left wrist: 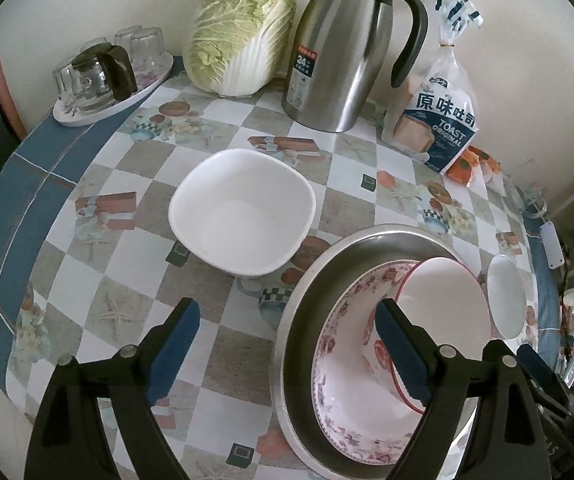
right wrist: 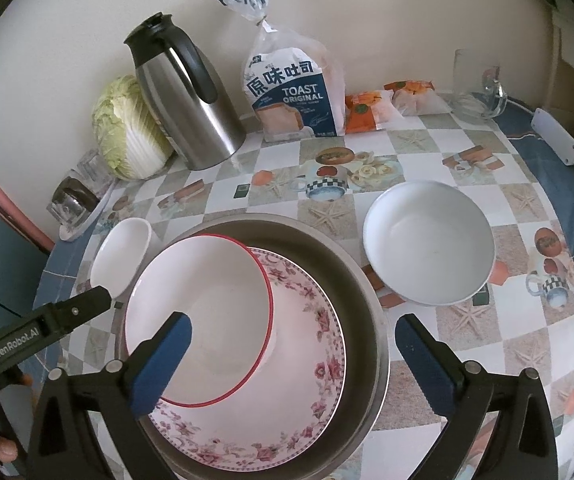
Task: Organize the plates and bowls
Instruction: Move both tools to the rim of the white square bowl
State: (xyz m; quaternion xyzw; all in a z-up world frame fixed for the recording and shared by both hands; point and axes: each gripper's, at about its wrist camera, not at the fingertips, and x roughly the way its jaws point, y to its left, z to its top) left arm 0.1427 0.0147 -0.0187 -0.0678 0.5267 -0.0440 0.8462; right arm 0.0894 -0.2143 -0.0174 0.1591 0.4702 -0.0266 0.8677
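A steel basin holds a floral-rimmed bowl with a red-rimmed white bowl nested tilted inside it. A square white bowl sits on the table left of the basin. A round white bowl sits to its right. My left gripper is open and empty, its right finger over the basin. My right gripper is open and empty above the basin.
At the back stand a napa cabbage, a steel thermos jug, a toast bag and orange snack packets. A tray of glasses sits back left. A glass mug and white device lie right.
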